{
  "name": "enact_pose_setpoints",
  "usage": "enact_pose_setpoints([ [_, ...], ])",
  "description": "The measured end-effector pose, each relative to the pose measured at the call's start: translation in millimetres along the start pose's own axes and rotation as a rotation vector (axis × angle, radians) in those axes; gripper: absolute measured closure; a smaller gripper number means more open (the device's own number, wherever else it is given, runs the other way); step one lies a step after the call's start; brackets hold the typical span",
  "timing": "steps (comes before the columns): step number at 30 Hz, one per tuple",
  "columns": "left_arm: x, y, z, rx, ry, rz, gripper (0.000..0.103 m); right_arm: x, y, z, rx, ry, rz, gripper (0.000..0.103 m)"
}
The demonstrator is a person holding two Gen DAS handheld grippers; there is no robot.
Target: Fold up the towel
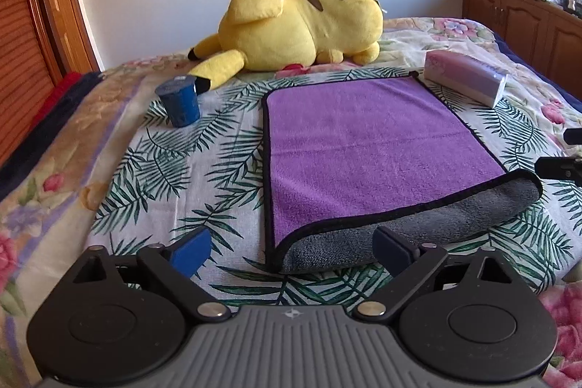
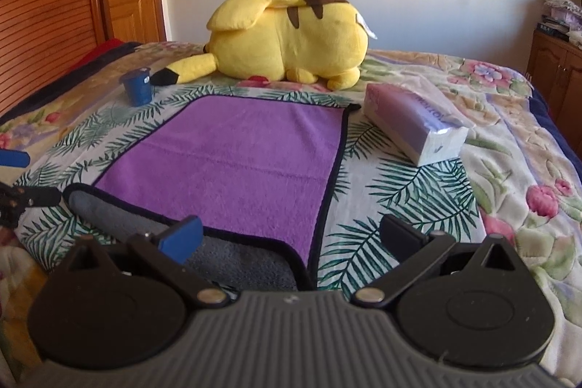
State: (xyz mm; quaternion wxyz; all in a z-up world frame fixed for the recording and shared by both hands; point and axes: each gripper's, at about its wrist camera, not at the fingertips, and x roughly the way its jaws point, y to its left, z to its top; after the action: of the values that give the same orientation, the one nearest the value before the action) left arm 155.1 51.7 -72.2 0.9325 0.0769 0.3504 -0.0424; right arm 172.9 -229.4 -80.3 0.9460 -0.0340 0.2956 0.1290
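Lettering on tissue pack [image 2: 418,124] beside towel [image 2: 232,162] stays unreadable.

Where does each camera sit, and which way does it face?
Left wrist: on the left gripper near the towel's near-left corner, facing the plush; open jaws show.
Right wrist: on the right gripper at the near-right corner, same heading; open jaws show.
Shared: towel, plush, blue cup, tissue pack.
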Motion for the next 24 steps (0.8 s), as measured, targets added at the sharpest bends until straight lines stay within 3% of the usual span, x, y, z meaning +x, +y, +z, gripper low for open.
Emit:
enact_pose_setpoints([
  [1,2.9,1.8,-0.1,-0.001,0.009,-0.013,0.012,1.7,-1.0,-0.2,0.004,0.009,0.003,0.0],
  [3,9.2,5.9,-0.1,-0.008,0.031,-0.042,0.029,5.2,-2.3,-0.9,0.009,0.029,0.002,0.0],
  [8,20.1,8.8,-2.4,-0.002,0.058,-0.068,0.042,11.4,-4.2,-4.2,0.018,0.067,0.016,0.002],
  [9,21.6,9.5,-2.7,-0.003,0.062,-0.075,0.046,12.6,-4.7,-3.9,0.019,0.071,0.02,0.009],
  [11,24.6,10.7,-2.9,-0.005,0.067,-0.087,0.05,15.0,-5.0,-4.4,0.025,0.086,0.032,0.016],
  [24,38.5,17.7,-8.6,-0.026,0.105,-0.099,0.069,28.0,-9.7,-8.1,0.057,0.148,0.081,0.022],
])
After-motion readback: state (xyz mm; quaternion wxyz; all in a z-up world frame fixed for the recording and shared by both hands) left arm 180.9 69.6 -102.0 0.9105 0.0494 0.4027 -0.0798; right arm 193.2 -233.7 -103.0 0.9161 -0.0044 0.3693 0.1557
